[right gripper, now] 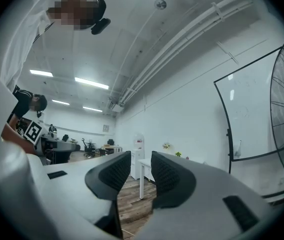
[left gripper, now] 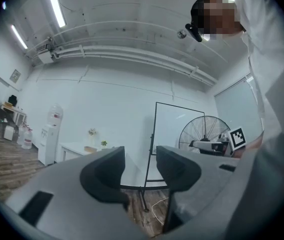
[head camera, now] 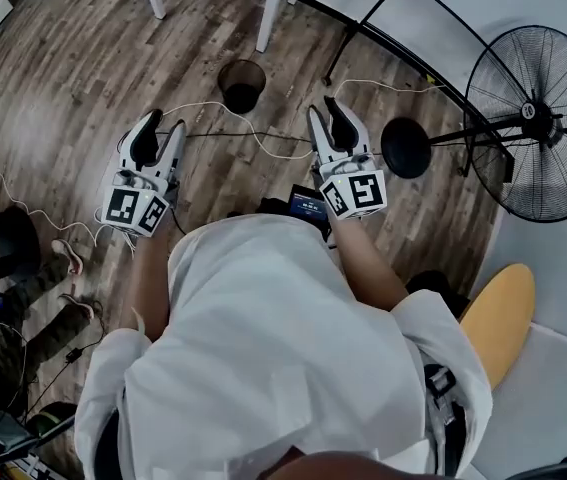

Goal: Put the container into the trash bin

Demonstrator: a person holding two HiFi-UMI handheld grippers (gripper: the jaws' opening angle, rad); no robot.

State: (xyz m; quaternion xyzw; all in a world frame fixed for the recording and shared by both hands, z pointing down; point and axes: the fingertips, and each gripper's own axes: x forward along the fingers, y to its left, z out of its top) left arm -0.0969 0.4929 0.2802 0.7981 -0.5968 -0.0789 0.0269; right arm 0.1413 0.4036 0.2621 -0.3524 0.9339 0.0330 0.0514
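Both grippers hung empty: left gripper [head camera: 166, 124] and right gripper [head camera: 322, 109] each had jaws slightly parted on nothing. No container showed anywhere. The trash bin [head camera: 241, 64] stood ahead, its inside dark, so either done or unstarted.

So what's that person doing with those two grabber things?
A person in a white coat stands holding the left gripper and the right gripper out in front. Both have their jaws slightly apart with nothing between them. A dark trash bin stands on the wooden floor just ahead. No container shows in any view.
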